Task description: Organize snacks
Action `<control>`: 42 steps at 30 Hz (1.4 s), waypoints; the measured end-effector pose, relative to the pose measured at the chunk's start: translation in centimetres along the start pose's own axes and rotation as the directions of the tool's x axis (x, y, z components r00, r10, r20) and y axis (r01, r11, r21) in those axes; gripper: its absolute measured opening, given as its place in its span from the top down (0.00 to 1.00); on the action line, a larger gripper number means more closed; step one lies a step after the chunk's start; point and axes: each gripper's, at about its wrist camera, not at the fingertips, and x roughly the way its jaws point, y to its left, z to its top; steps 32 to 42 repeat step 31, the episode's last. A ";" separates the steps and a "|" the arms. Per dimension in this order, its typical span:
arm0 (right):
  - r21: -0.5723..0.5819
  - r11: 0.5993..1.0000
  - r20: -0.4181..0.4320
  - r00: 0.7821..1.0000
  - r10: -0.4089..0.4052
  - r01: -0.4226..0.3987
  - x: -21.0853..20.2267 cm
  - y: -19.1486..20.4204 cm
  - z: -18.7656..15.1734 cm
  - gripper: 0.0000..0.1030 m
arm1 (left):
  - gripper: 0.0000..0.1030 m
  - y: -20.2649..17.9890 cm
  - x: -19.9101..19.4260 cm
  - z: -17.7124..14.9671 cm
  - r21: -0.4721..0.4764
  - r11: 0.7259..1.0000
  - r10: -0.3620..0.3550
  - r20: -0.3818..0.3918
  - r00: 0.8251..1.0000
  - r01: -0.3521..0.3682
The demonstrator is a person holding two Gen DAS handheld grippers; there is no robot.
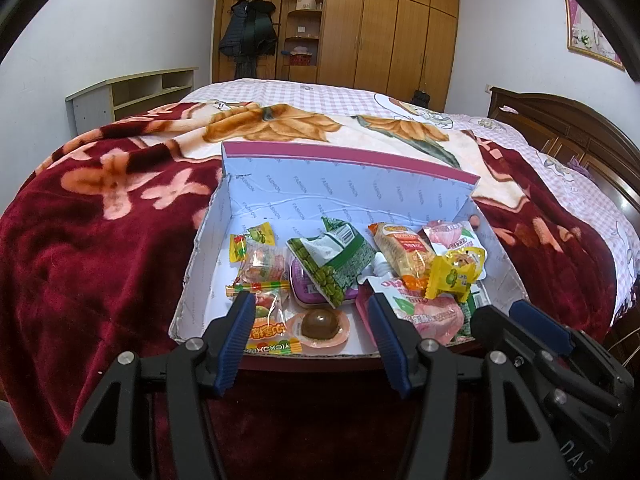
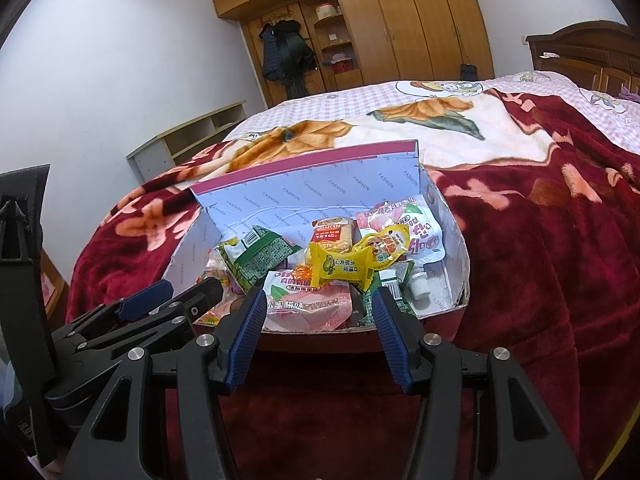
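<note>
The snack box (image 1: 404,196) lies just ahead of the left gripper (image 1: 312,312) and right gripper (image 2: 320,308), both spread wide, holding nothing.

The purple tin (image 1: 310,286) lies mostly hidden beneath the green pea packet (image 1: 334,264); at three o'clock, the headboard (image 1: 568,128) runs off-frame.

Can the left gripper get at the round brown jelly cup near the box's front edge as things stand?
Probably yes. The left gripper is open, its fingers straddling the round brown jelly cup in a clear plastic shell, which lies uncovered at the front of the white cardboard box.
</note>
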 end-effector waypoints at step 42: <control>0.001 1.000 -0.001 1.000 0.000 0.000 0.1 0.1 -0.2 0.45 | 0.40 0.2 0.0 -0.3 -0.005 1.000 0.000 -0.004 1.000 0.000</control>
